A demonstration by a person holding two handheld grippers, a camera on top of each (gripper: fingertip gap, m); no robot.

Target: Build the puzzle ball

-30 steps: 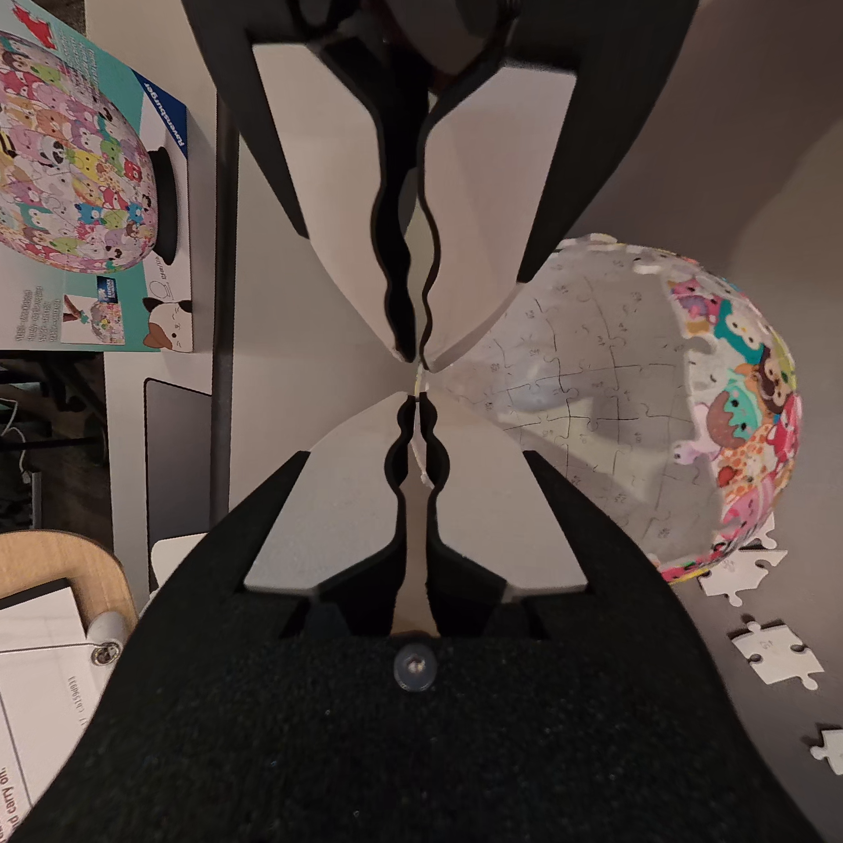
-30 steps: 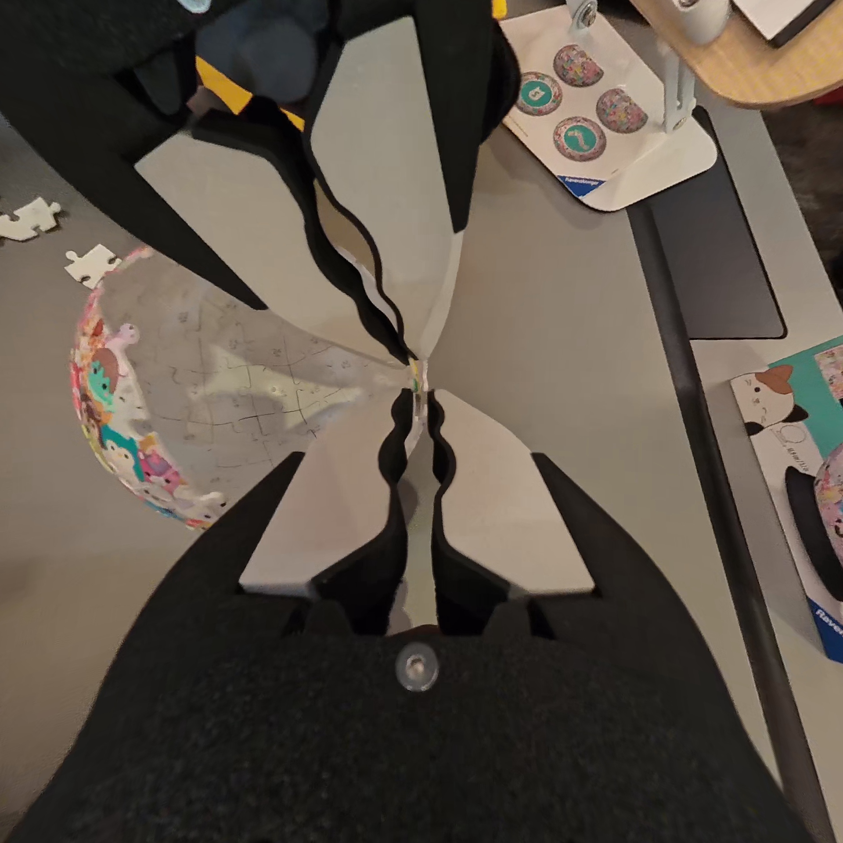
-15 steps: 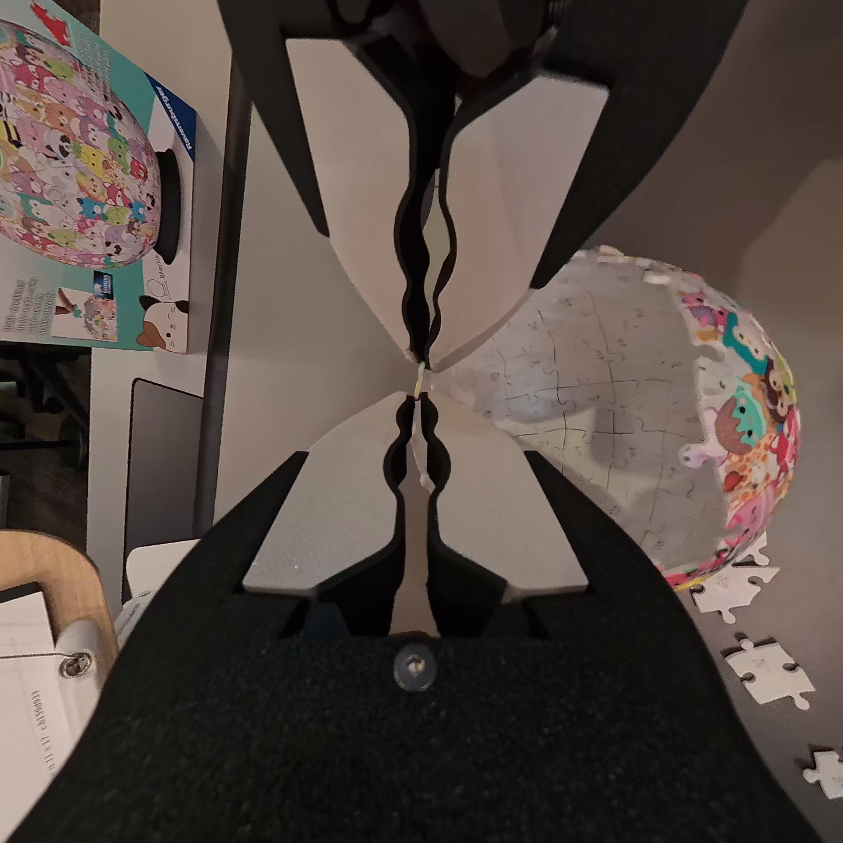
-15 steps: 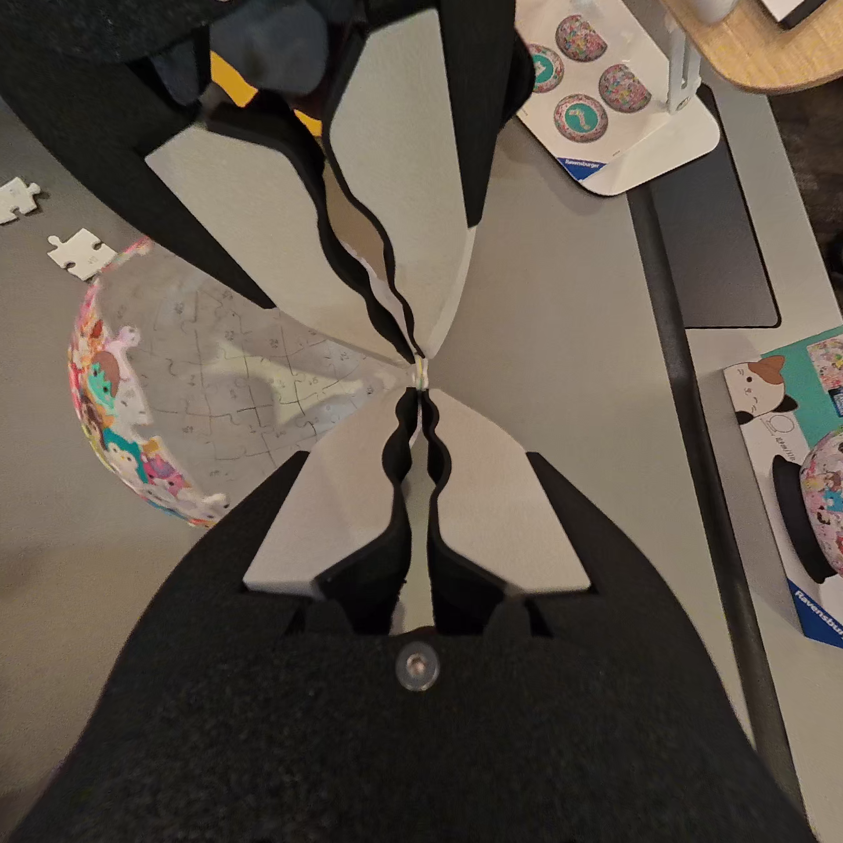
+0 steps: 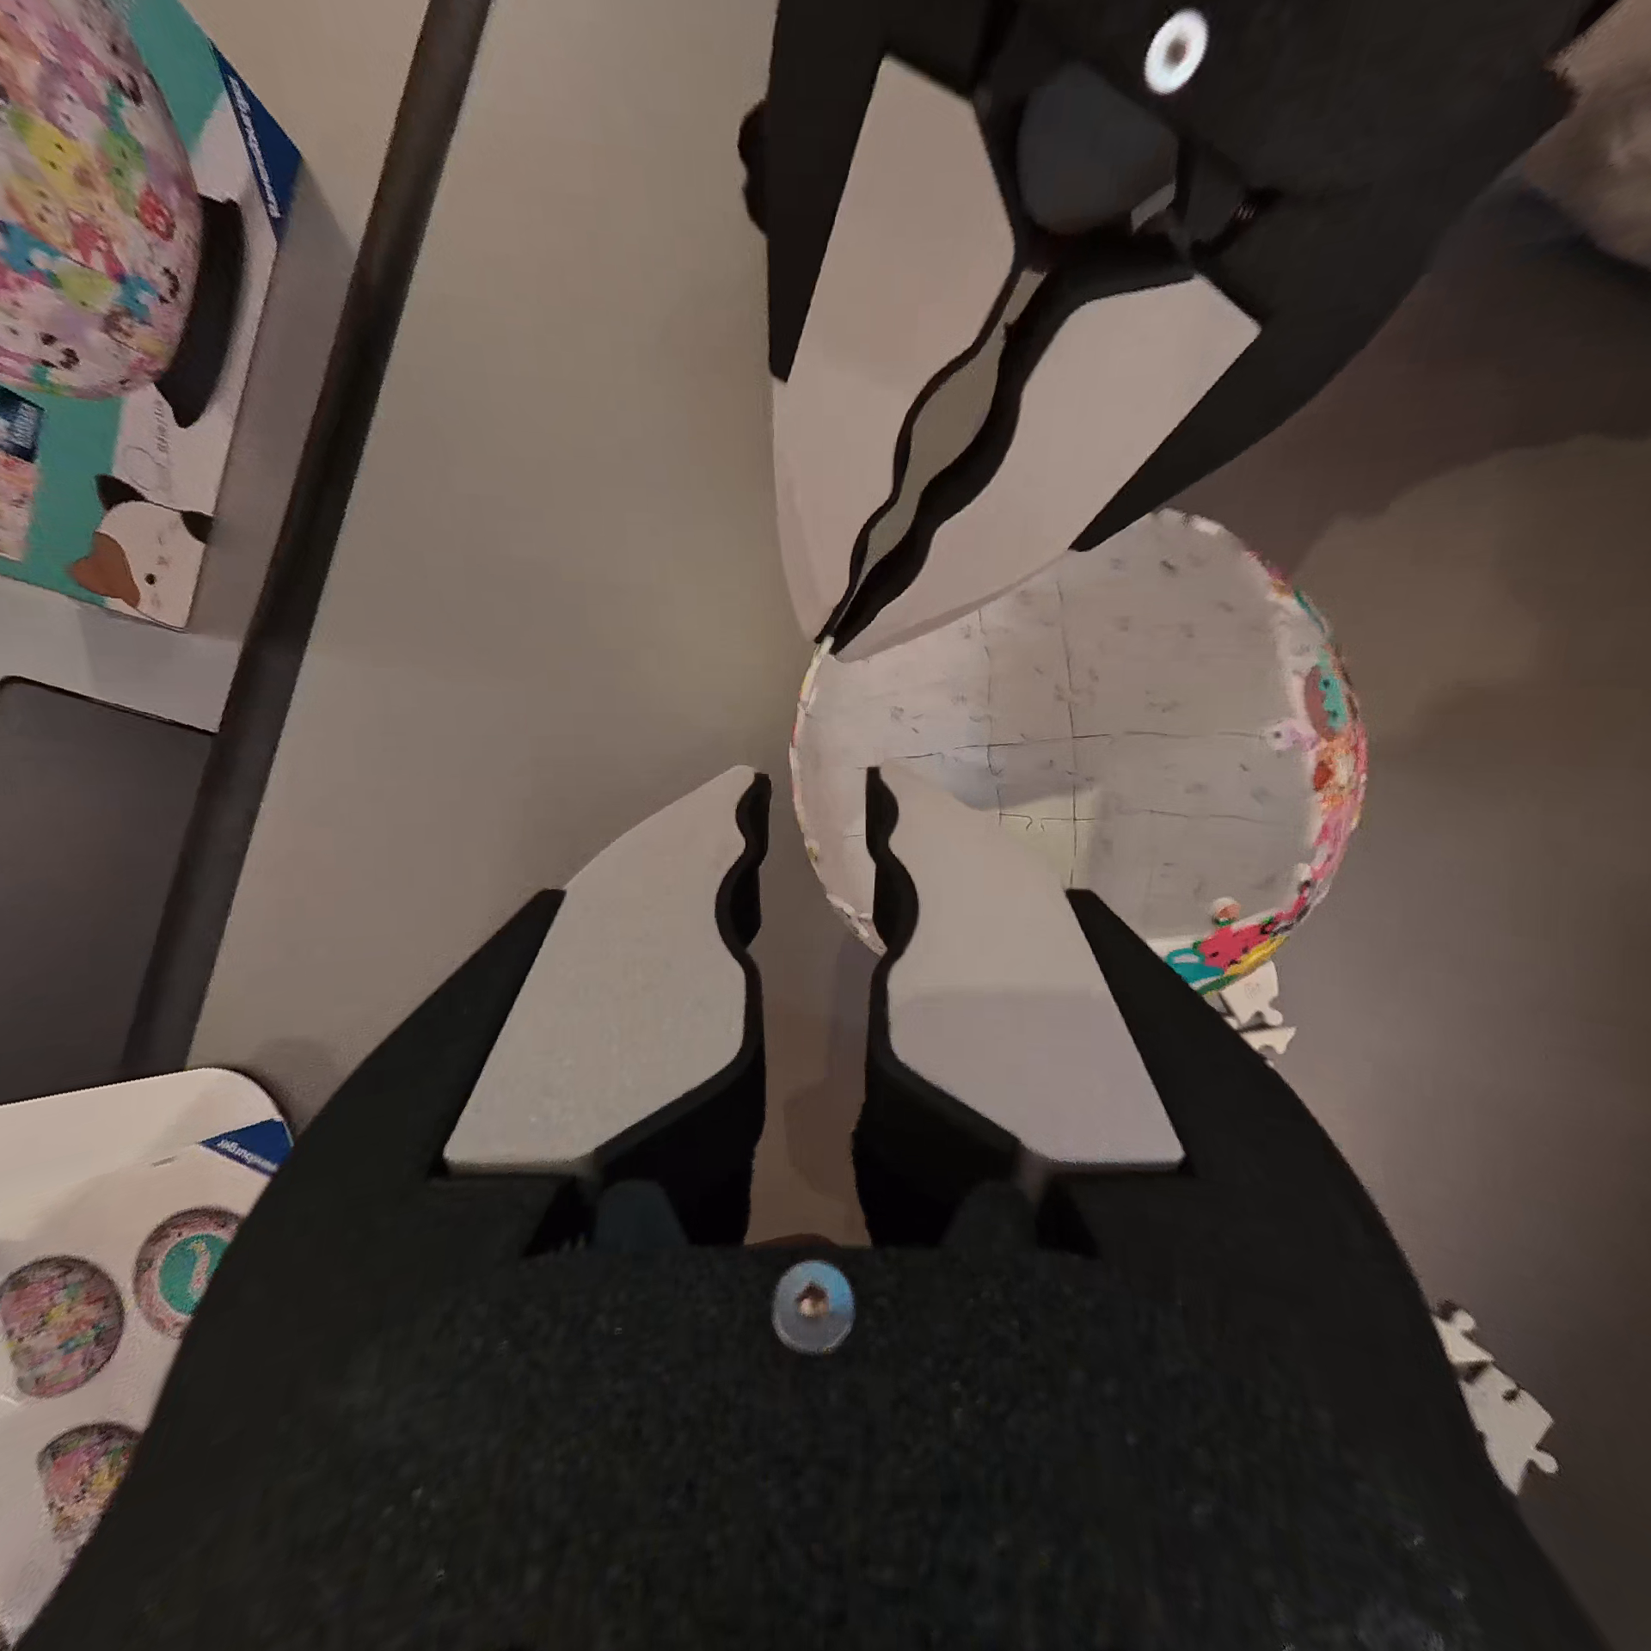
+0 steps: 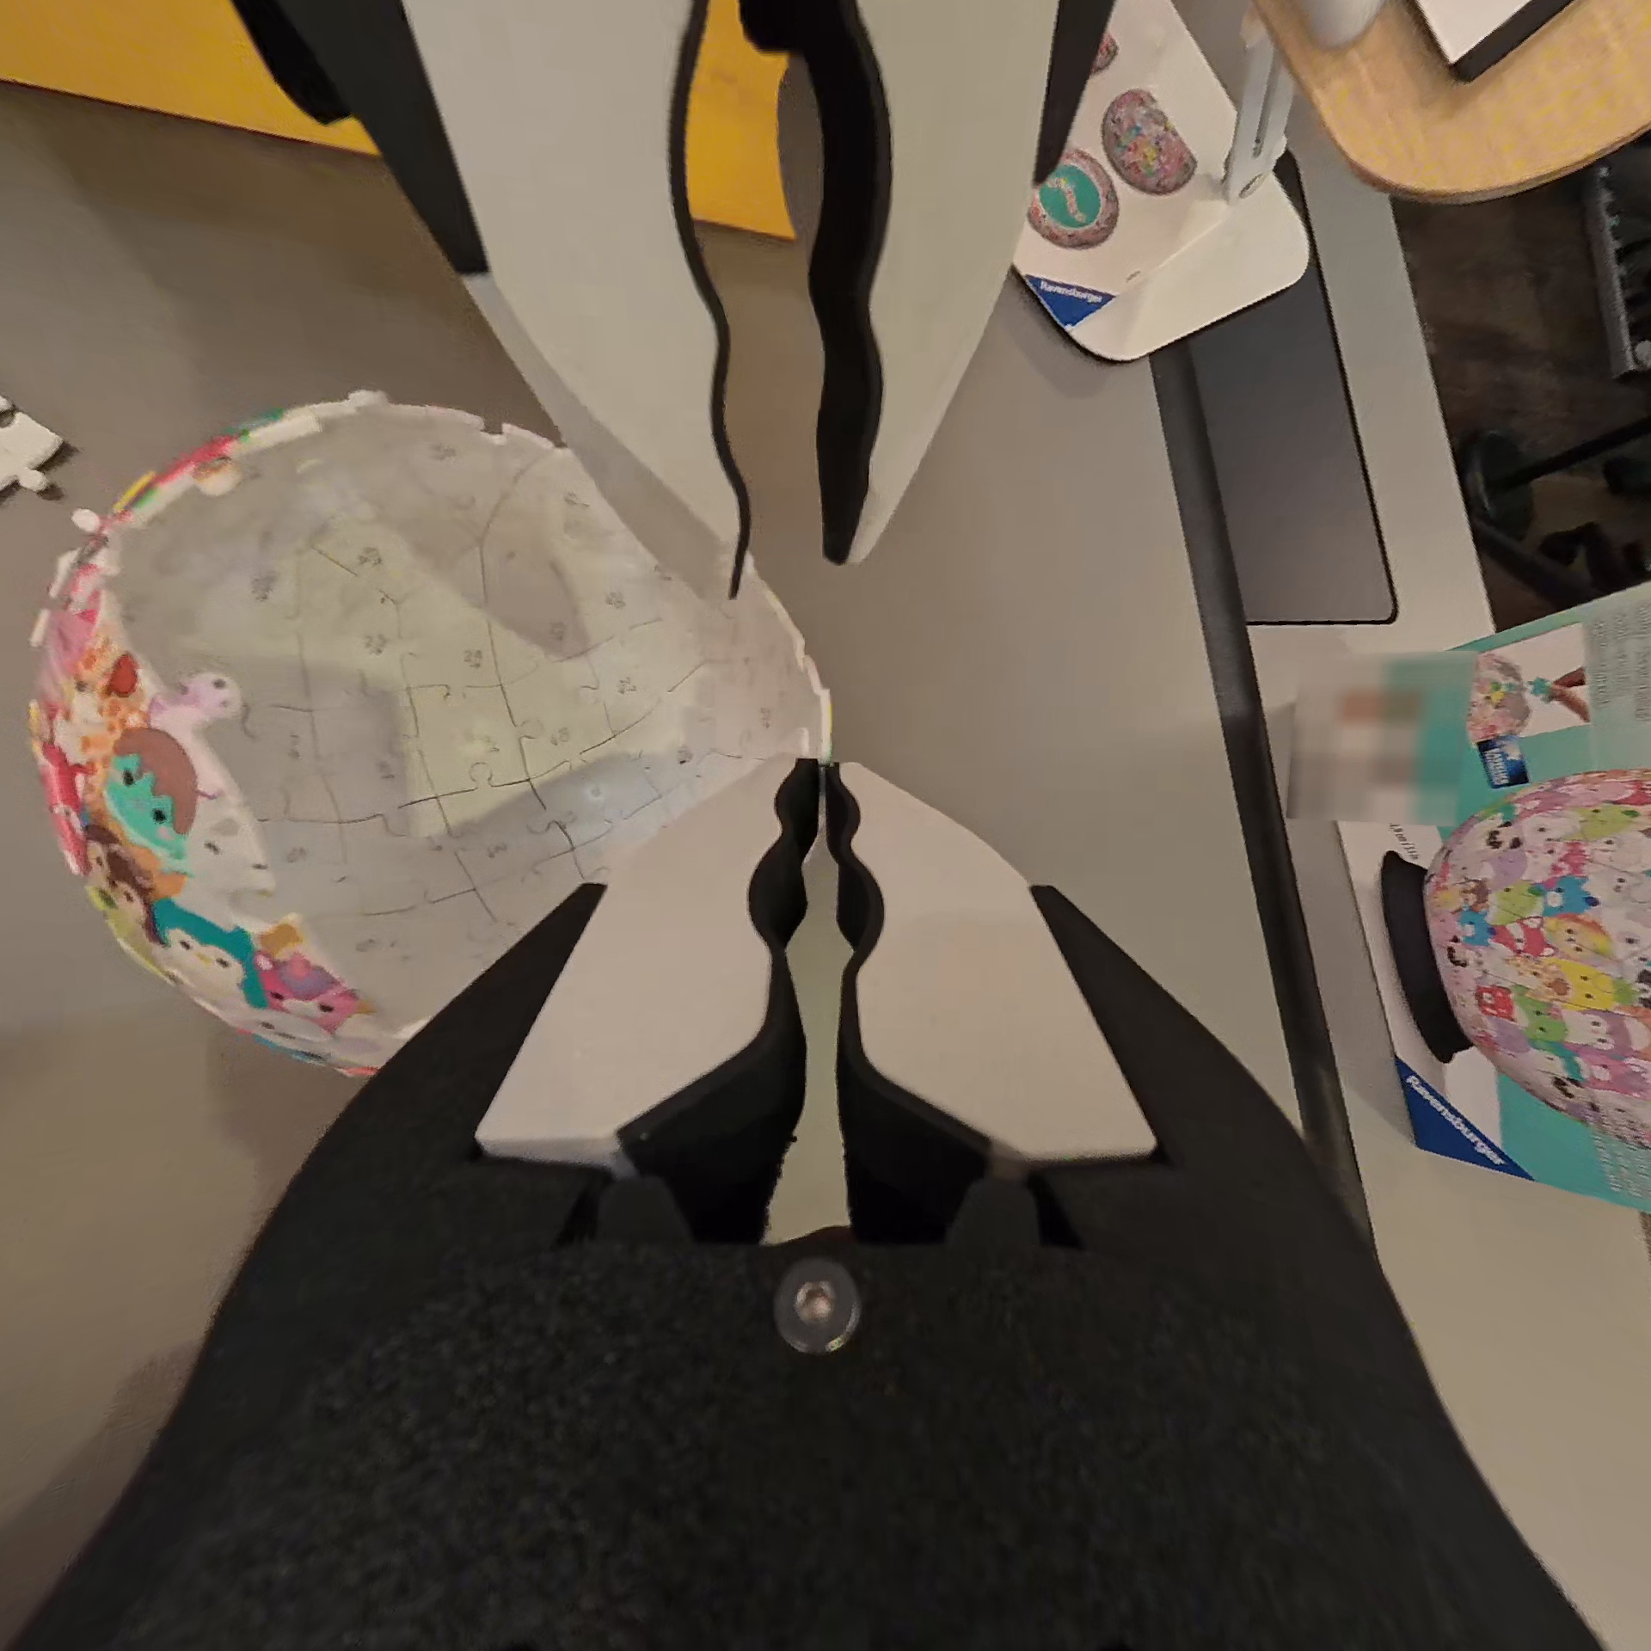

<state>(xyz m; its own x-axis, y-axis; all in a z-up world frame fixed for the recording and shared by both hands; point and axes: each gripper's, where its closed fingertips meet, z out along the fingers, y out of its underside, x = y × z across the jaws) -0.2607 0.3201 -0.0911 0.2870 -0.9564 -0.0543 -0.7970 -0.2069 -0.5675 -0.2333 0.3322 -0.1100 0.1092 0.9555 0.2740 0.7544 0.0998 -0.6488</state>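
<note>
The partly built puzzle ball [image 5: 1072,733] is an open shell, white inside with colourful cartoon animals outside. It also shows in the right wrist view [image 6: 402,715]. My right gripper [image 6: 820,770] is shut on the ball's rim and holds it just above the grey table. In the left wrist view the right gripper [image 5: 835,634] pinches the rim from above. My left gripper [image 5: 813,782] is open, with the ball's rim edge showing in the gap between its fingers. In the right wrist view the left gripper [image 6: 786,572] hangs open just past the rim.
Loose white pieces [image 5: 1251,1009] lie by the ball, with more at the far left [image 6: 22,447]. The puzzle box [image 6: 1519,893] lies beyond a dark gap between tables [image 6: 1251,715]. A white instruction sheet [image 6: 1161,223] and a wooden tabletop [image 6: 1474,107] lie farther off.
My left gripper has opened and let go of the rim it pinched together with the right gripper. The right gripper stays shut on the rim. The two grippers have drawn apart.
</note>
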